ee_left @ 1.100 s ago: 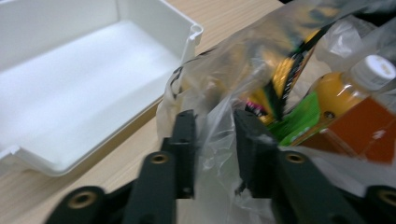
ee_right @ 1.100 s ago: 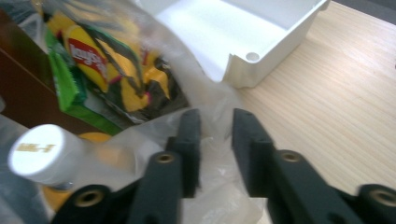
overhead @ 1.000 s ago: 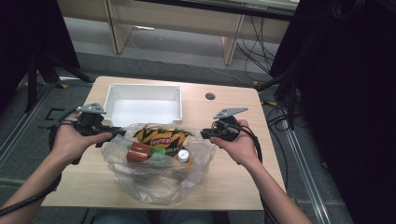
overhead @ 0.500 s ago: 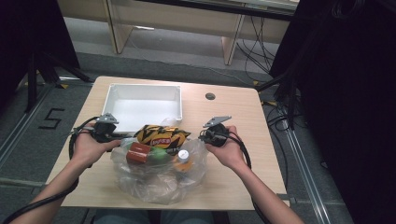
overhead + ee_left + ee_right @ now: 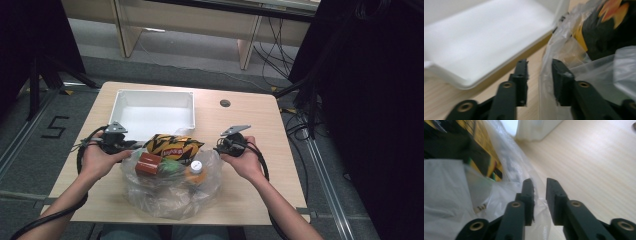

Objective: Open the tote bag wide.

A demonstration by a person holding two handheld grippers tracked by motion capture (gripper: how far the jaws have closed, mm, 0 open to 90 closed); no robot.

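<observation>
The plastic bag [image 5: 170,187] lies on the table [image 5: 260,130] before the tray [image 5: 152,111], snacks [image 5: 172,146] inside it.

A white tray [image 5: 155,111] sits on the wooden table [image 5: 250,130].

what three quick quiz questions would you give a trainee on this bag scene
1. True or false: the white tray holds the chips packet.
2. What lies between the jaws of the left gripper and right gripper?
3. The bottle cap in the clear plastic bag is: A red, B white, C green.

Key: 1 false, the packet sits in the bag. 2 the bag's film, with a gap showing as both jaws have just been opening. 3 B.
</observation>
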